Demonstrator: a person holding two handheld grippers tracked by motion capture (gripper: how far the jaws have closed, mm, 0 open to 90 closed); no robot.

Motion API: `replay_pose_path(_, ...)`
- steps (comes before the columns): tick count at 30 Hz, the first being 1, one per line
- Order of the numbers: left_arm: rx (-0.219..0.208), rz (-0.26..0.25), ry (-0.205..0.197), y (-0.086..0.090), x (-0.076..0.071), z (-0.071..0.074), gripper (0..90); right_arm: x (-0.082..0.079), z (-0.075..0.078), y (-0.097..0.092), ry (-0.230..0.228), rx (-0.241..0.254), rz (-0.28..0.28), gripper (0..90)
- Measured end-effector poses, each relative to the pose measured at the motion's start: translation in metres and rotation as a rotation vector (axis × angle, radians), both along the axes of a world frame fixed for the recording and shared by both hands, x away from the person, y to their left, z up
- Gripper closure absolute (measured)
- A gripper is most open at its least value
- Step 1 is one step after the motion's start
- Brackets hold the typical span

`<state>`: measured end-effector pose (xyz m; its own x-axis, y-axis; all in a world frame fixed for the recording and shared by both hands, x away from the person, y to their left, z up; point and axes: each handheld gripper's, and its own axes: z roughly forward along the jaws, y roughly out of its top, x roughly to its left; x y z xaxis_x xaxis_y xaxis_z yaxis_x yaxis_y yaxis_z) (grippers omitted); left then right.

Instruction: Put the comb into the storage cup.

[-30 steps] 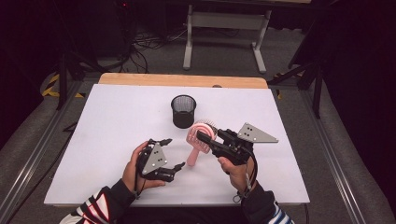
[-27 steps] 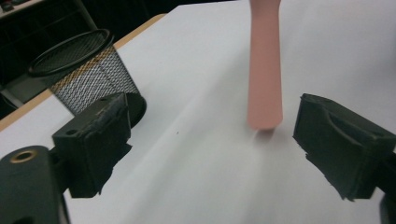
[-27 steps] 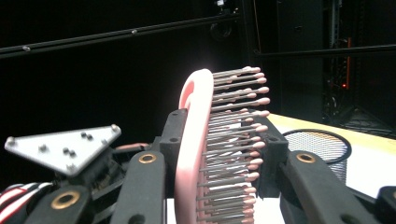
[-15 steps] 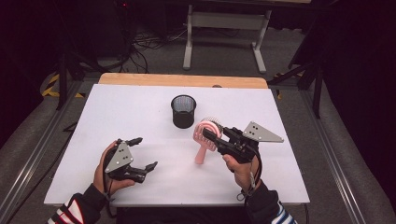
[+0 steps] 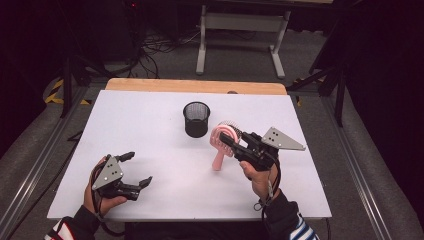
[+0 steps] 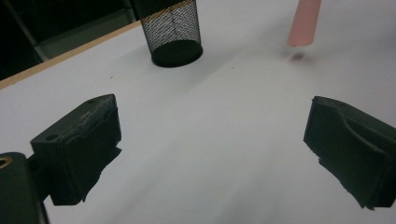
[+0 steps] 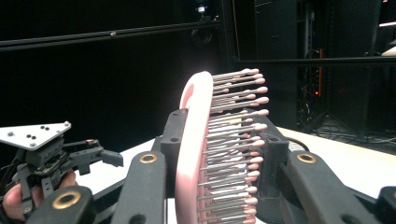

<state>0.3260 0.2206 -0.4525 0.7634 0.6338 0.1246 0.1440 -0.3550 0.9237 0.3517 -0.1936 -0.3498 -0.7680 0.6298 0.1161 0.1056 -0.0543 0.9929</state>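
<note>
The black mesh cup (image 5: 196,119) just beyond the right tool (image 5: 226,141), clenched on a pink hairbrush (image 5: 221,146), looks empty; the left tool (image 5: 136,169), just opened, grasps nothing.

We looked all over and honestly can't find a single word, label, brand or number to read anywhere, not on the pink plastic hairbrush with its rows of pins (image 7: 201,154), not on the black wire-mesh cup (image 5: 196,119), not on the white tabletop (image 5: 150,130), and the grey three-cornered metal plates (image 5: 283,140) carry just small holes, no print
</note>
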Motion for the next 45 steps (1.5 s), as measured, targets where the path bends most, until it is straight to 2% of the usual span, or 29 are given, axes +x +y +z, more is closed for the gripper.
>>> replay_pose_path(2,-0.012,0.003,0.008,0.002,0.0,-0.001,4.8,0.002,0.001,-0.001,-0.003,-0.002,-0.006,63.5)
replay_pose_path(5,0.023,0.004,0.009,0.003,-0.002,-0.004,4.9,0.005,0.003,-0.001,-0.006,-0.005,-0.016,63.5)
replay_pose_path(7,0.014,-0.003,0.017,0.003,-0.003,-0.005,5.1,0.008,0.004,-0.002,-0.008,-0.008,-0.025,63.5)
replay_pose_path(15,0.021,-0.009,0.019,0.001,-0.003,-0.006,5.1,0.02,0.014,-0.004,-0.027,-0.006,-0.066,63.5)
replay_pose_path(23,0.021,-0.018,0.021,0.0,-0.002,-0.007,5.1,0.032,0.029,-0.002,-0.054,-0.016,-0.101,63.5)
replay_pose_path(24,0.019,-0.019,0.021,0.0,-0.002,-0.007,5.2,0.034,0.033,-0.002,-0.068,-0.015,-0.109,63.5)
replay_pose_path(33,0.019,-0.024,0.028,-0.001,-0.002,-0.008,5.2,0.041,0.046,0.006,-0.092,-0.03,-0.11,63.5)
replay_pose_path(45,0.009,-0.023,0.032,0.0,-0.002,-0.007,4.9,0.048,0.06,0.007,-0.116,-0.017,-0.123,63.5)
